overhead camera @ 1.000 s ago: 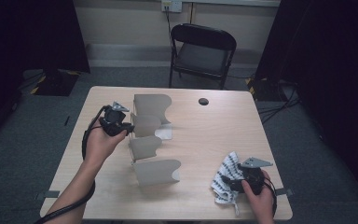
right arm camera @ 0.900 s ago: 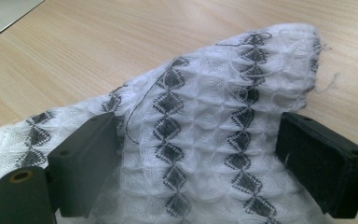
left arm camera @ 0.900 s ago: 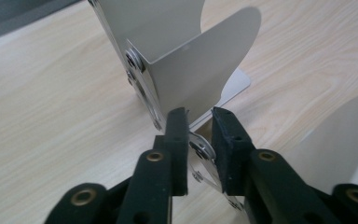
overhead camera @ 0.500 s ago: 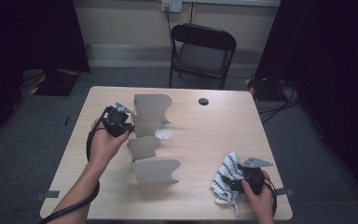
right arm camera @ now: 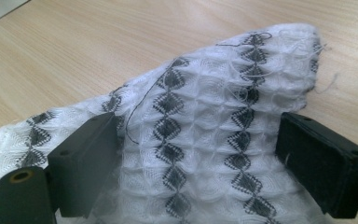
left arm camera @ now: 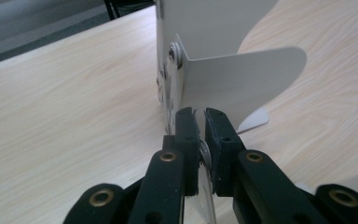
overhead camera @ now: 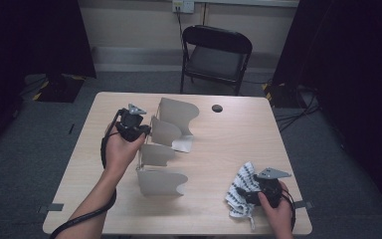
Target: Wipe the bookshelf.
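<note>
Early stage, by the look of it. Upright left of centre on the table (overhead camera: 229, 134): rack (overhead camera: 161, 149), its curved leaves in a row, not lifted or tipped. Clamped at its near upright edge by left gripper (overhead camera: 142, 130), jaws just closing, thin metal sheet (left arm camera: 242, 79) pinched between the pads (left arm camera: 200, 116). Well apart, at the near right corner: cloth (overhead camera: 241, 191), crumpled on the wood. Straddled by right gripper (overhead camera: 251, 195), jaws wide either side of the bunched weave (right arm camera: 205, 116), no squeeze yet (right arm camera: 198, 140). Done: rack steadied. Left, probably: grasping cloth, bringing it to rack.
</note>
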The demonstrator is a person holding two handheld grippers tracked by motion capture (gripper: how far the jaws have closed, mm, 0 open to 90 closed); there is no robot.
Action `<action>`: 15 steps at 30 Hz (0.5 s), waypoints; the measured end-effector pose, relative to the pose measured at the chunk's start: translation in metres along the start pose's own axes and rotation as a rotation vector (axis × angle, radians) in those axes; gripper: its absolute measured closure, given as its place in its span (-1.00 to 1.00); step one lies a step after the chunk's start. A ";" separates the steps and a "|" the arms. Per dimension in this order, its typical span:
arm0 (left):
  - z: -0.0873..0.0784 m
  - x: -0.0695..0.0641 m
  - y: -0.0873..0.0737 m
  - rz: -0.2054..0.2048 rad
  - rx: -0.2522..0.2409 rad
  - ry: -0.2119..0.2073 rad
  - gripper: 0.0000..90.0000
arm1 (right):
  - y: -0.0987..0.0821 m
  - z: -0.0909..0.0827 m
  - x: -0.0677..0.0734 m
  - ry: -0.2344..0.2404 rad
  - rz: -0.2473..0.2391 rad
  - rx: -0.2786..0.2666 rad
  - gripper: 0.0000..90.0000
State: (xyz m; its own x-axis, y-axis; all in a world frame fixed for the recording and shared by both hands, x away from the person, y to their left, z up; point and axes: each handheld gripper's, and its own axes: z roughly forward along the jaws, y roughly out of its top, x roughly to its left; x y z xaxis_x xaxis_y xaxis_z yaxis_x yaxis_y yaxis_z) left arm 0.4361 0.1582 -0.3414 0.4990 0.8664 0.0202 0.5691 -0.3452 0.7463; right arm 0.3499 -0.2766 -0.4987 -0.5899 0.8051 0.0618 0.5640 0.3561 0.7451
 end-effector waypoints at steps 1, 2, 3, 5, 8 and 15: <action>-0.002 -0.001 0.003 0.012 -0.005 -0.003 0.88 | 0.000 0.000 0.000 0.000 0.000 0.000 -0.73; -0.003 -0.003 0.007 0.007 -0.014 -0.001 0.89 | 0.000 0.000 0.000 0.000 -0.001 0.000 -0.73; -0.005 -0.004 0.010 0.017 -0.015 -0.002 0.89 | 0.000 0.000 0.000 0.000 -0.001 0.000 -0.73; -0.006 -0.005 0.012 0.012 -0.026 -0.005 0.89 | 0.000 0.000 0.000 0.000 -0.001 0.001 -0.73; -0.008 -0.007 0.018 0.018 -0.025 -0.013 0.90 | 0.000 0.000 0.000 0.000 -0.002 0.002 -0.73; -0.012 -0.017 0.027 0.052 -0.022 -0.022 0.90 | 0.000 0.000 0.000 0.000 -0.001 0.000 -0.73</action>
State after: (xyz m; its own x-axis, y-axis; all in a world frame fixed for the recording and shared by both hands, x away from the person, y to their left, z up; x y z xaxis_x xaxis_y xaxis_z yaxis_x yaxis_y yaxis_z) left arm 0.4349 0.1388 -0.3137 0.5420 0.8392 0.0445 0.5279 -0.3812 0.7590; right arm 0.3499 -0.2765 -0.4987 -0.5905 0.8048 0.0605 0.5632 0.3573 0.7451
